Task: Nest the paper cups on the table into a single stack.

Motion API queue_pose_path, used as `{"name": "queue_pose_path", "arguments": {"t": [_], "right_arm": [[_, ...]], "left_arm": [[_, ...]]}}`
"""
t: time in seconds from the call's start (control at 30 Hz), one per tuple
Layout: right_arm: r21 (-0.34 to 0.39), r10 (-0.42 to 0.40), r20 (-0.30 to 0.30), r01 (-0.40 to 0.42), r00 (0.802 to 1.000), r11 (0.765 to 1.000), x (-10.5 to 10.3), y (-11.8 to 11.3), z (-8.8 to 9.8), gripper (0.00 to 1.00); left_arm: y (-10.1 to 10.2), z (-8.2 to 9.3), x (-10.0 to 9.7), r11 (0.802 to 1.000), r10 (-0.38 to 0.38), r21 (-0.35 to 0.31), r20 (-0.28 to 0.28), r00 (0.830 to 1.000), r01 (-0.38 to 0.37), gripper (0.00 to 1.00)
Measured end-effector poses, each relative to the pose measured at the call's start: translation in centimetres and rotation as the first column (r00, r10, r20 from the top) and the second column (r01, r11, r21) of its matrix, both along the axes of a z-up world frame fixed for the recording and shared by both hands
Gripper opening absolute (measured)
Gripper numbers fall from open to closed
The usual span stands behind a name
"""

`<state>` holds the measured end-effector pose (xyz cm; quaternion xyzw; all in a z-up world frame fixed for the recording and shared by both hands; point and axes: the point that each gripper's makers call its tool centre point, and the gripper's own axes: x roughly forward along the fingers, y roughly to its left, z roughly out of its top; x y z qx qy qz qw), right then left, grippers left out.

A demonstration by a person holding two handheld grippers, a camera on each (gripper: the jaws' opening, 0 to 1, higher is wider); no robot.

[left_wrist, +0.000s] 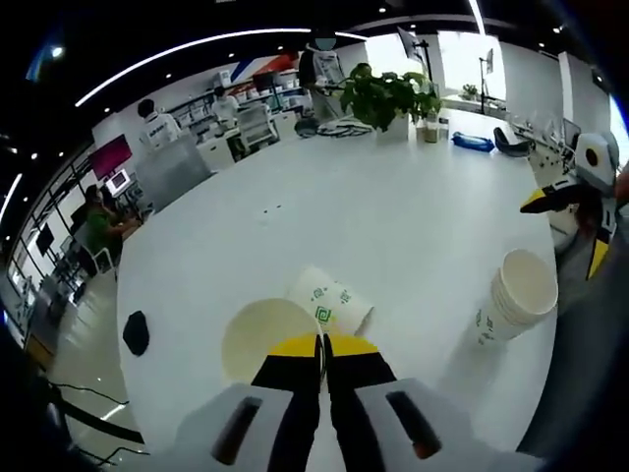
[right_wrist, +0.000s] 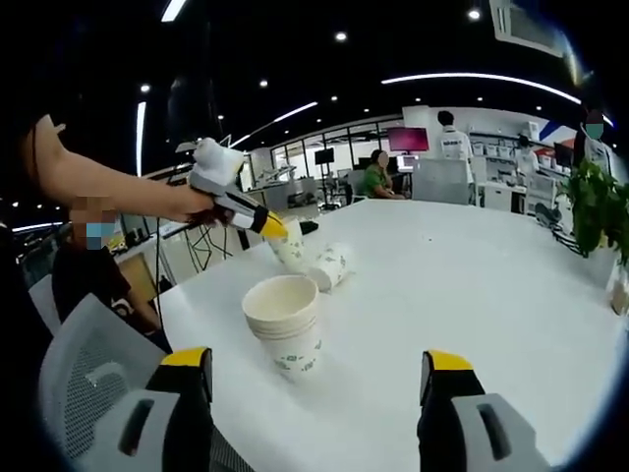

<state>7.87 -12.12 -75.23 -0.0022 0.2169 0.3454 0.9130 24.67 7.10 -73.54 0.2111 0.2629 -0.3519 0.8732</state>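
The left gripper (left_wrist: 322, 346) jaws clench a paper cup's (left_wrist: 263, 339) rim; the right gripper (right_wrist: 319, 369) jaws gape near the cup stack (right_wrist: 285, 336).

Matt paper, smooth tabletop
I see matt paper cups (right_wrist: 285, 332), a smooth white tabletop (left_wrist: 393, 226), and tongs (left_wrist: 322, 346) of glossy plastic.

A potted plant (left_wrist: 388, 96) stands at the white table's (left_wrist: 393, 226) far edge — people sit beyond.
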Motion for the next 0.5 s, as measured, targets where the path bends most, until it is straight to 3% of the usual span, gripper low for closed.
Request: {"name": "queue_pose_path", "arguments": {"t": [0.33,0.5], "right_arm": [[-0.003,0.009,0.022,-0.009,1.000,1.000,0.0,0.1,0.3,0.92],[-0.011,0.016,0.028,-0.016,0.999,1.000,-0.1,0.3,0.3,0.95]], "left_arm": [[0.2,1.8,-2.2,1.000,-0.005,-0.025,0.005,1.000,0.005,0.00],[-0.8,3.4,-3.6,0.999,-0.024,-0.044,0.005,1.000,0.025,0.00]]}}
